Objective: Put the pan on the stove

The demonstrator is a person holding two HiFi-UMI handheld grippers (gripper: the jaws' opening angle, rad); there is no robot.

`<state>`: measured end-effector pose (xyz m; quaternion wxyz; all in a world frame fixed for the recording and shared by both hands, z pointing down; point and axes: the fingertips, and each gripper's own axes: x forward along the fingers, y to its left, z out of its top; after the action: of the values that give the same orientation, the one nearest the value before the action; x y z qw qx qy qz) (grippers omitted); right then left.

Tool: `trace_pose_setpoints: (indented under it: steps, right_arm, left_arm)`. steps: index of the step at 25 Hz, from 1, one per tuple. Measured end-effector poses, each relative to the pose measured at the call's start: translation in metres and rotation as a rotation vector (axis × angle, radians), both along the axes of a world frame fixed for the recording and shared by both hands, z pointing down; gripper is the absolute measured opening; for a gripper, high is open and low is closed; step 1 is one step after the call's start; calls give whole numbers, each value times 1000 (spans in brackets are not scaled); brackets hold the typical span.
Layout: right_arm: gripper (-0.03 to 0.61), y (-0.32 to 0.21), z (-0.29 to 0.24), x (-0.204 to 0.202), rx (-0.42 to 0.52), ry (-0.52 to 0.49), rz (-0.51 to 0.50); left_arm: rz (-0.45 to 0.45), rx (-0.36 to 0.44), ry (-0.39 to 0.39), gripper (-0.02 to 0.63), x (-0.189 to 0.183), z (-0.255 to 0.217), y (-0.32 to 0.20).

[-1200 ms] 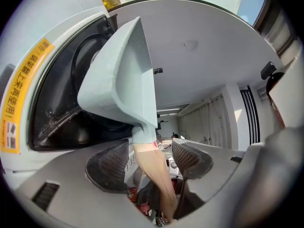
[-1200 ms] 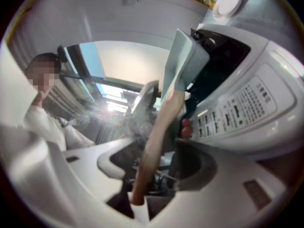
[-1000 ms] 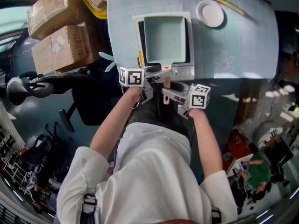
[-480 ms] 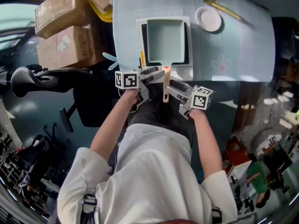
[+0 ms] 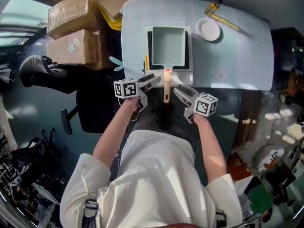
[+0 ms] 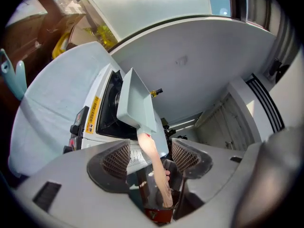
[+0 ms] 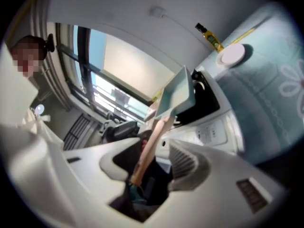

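Note:
The pale square pan (image 5: pixel 168 44) sits on the white stove (image 5: pixel 147 32), and its wooden handle (image 5: pixel 166 86) points back over the table edge towards me. My left gripper (image 5: pixel 148 81) hovers just left of the handle, open. In the left gripper view the handle (image 6: pixel 154 163) runs up the gap between the mesh pads (image 6: pixel 116 158) to the pan (image 6: pixel 135 103), touching neither. My right gripper (image 5: pixel 182 91) is just right of the handle, its jaws closing. In the right gripper view (image 7: pixel 151 163) the handle (image 7: pixel 149 144) crosses the gap, and the pads do not press on it.
The stove stands on a table with a light-blue cloth (image 5: pixel 237 56). A white plate (image 5: pixel 209 30) and a yellow-topped bottle (image 5: pixel 216 6) lie at the back right. Cardboard boxes (image 5: pixel 76 32) and an office chair (image 5: pixel 52 72) stand left of the table.
Both grippers have drawn away from the handle to either side, baring it. The pan has stayed on the stove.

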<state>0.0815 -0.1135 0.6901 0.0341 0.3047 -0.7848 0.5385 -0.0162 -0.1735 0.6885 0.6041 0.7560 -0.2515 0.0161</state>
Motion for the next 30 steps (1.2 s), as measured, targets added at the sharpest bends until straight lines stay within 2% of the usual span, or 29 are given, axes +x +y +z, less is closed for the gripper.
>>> trace_pose_setpoints:
  steps: [2, 5, 11, 16, 21, 30]
  right_arm:
    - [170, 4, -10, 5, 24, 23, 10]
    - [136, 12, -26, 10, 61, 45, 27]
    - [61, 20, -60, 11, 233, 155, -15]
    - [46, 33, -87, 5, 332, 191, -57]
    - [37, 43, -112, 10, 435, 261, -58]
    - [35, 59, -135, 22, 544, 340, -52]
  left_arm:
    - [-20, 35, -22, 283, -4, -10, 7]
    - [-33, 92, -68, 241, -8, -24, 19]
    - [-55, 225, -145, 178, -10, -54, 37]
    - [-78, 322, -178, 120, -6, -84, 55]
    - [-130, 440, -269, 42, -9, -113, 69]
    - [-160, 548, -346, 26, 1, -143, 97]
